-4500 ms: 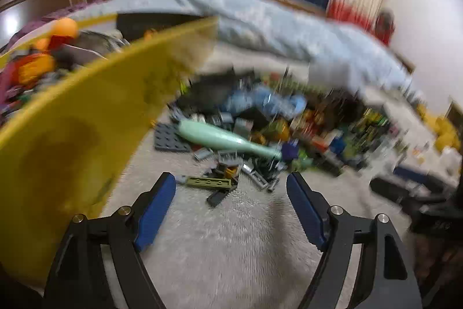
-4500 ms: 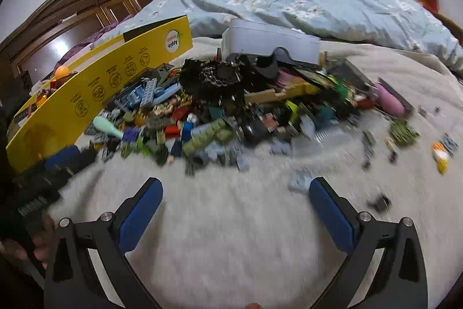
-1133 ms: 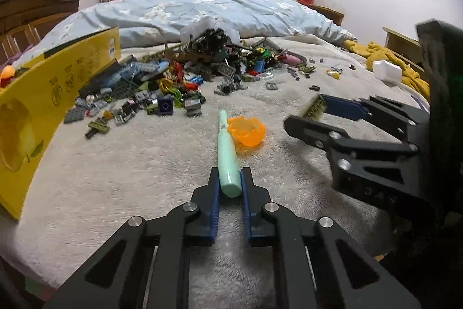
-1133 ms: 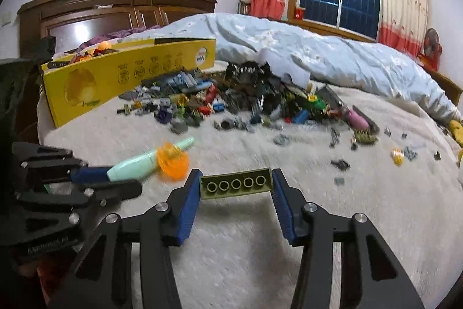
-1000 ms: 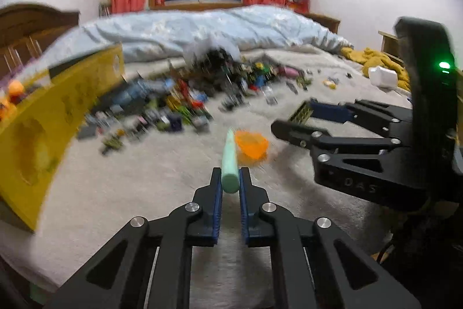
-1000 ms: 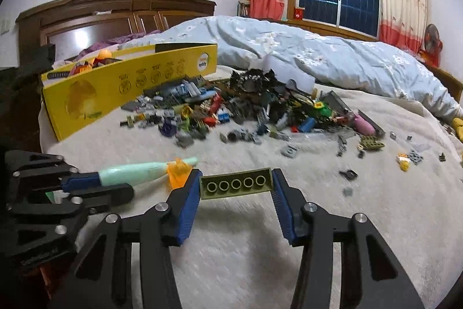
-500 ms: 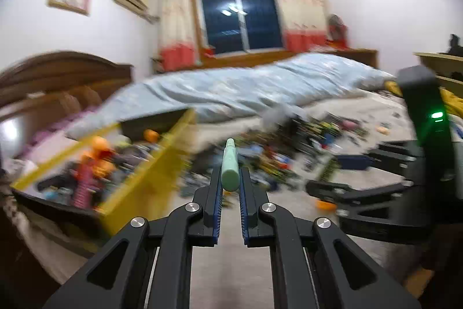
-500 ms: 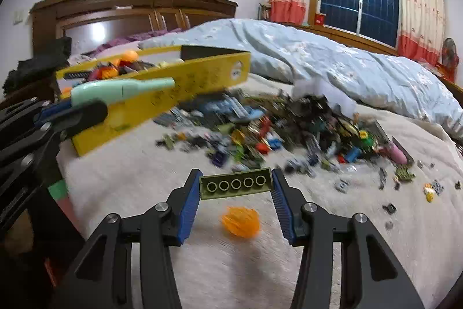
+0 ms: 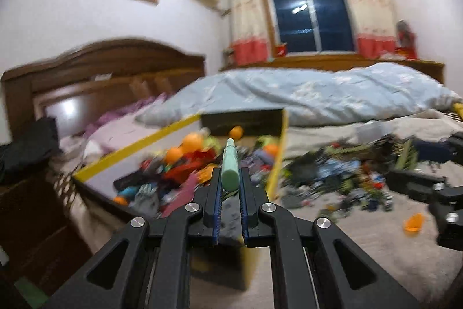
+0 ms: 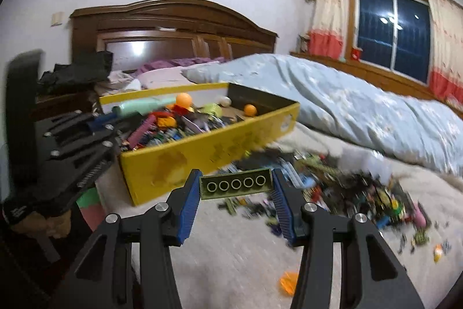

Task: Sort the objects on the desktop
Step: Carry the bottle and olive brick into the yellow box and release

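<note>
L tool (image 9: 230, 190): jaws pinched on mint-green stick (image 9: 230, 170), held by its thick end, stick pointing fwd over the yellow box (image 10: 202, 152). In R wrist view the stick (image 10: 141, 106) hangs above box's near-left corner. Box is full of mixed toys, incl. orange balls (image 10: 184, 99).

R tool (image 10: 235, 190): jaws clamped on olive brick (image 10: 235, 183), hole side facing cam, in the air just in front of box wall.

Loose brick pile (image 10: 347, 187) on bed, right of box. Orange piece (image 10: 289, 283) lies apart on blanket.
</note>
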`<state>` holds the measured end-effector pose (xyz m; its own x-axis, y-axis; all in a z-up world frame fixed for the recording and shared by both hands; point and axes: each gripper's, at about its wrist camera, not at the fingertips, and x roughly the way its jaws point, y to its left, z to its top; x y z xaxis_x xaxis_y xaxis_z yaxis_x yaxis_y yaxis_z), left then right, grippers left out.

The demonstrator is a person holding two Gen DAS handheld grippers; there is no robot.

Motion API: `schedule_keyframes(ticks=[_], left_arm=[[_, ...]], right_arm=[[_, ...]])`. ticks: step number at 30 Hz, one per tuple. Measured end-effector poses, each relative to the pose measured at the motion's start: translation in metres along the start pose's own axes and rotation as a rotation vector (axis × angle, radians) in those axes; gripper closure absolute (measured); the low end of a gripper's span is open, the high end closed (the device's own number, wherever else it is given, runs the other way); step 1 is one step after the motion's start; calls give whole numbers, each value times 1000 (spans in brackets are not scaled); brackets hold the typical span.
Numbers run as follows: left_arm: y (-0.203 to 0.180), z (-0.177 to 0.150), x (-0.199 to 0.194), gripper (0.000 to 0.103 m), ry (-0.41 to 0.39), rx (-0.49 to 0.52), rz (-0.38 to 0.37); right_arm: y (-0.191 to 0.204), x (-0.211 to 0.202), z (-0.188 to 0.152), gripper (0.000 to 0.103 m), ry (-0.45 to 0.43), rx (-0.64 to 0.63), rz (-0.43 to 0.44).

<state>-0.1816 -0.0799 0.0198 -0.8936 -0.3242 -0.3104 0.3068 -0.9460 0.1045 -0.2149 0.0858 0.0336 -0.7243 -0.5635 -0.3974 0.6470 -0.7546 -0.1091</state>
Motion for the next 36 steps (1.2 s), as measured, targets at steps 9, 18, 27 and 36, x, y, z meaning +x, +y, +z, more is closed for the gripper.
schedule_keyframes(ticks=[9, 18, 27, 36], left_arm=[[24, -16, 18, 91, 102, -61, 45], [45, -31, 8, 91, 21, -11, 71], [58, -26, 11, 91, 41, -56, 55], [61, -26, 13, 90, 48, -89, 83]], right_arm=[[36, 40, 35, 55, -23, -47, 122], [75, 106, 44, 55, 31, -59, 206], [86, 141, 35, 54, 78, -44, 218], [83, 136, 34, 35, 60, -33, 167]])
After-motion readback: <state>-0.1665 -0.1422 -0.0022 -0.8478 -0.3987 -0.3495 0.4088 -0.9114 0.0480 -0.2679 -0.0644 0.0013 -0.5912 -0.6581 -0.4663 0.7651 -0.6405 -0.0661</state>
